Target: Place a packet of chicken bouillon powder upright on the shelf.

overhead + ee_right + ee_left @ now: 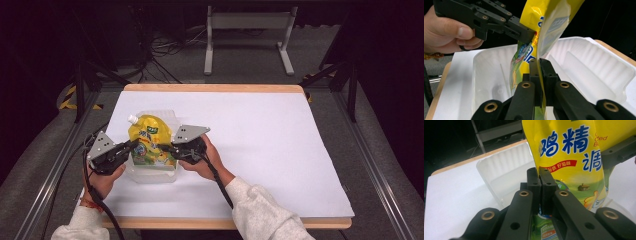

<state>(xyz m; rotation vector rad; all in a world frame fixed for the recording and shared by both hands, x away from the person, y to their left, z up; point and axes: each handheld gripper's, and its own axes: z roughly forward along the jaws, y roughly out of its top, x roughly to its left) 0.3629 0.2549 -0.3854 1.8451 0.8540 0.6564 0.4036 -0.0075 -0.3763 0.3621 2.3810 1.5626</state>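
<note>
A yellow spouted pouch (146, 137) with blue print stands upright over a clear plastic tray (150, 174) at the table's left. My left gripper (134, 144) is shut on the pouch's left edge and my right gripper (164, 147) is shut on its right edge. In the left gripper view the jaws (539, 173) pinch the side seam of the pouch (571, 152) above the tray (499, 167). In the right gripper view the jaws (539, 63) clamp the other seam of the pouch (549, 22), and the left gripper (524, 32) bites it from the far side.
White paper (260, 145) covers the wooden table, bare to the right of the tray. A hand (446, 32) holds the left gripper. The ribbed tray wall (599, 67) rises around the pouch's base. A metal stand (247, 30) sits on the floor beyond the table.
</note>
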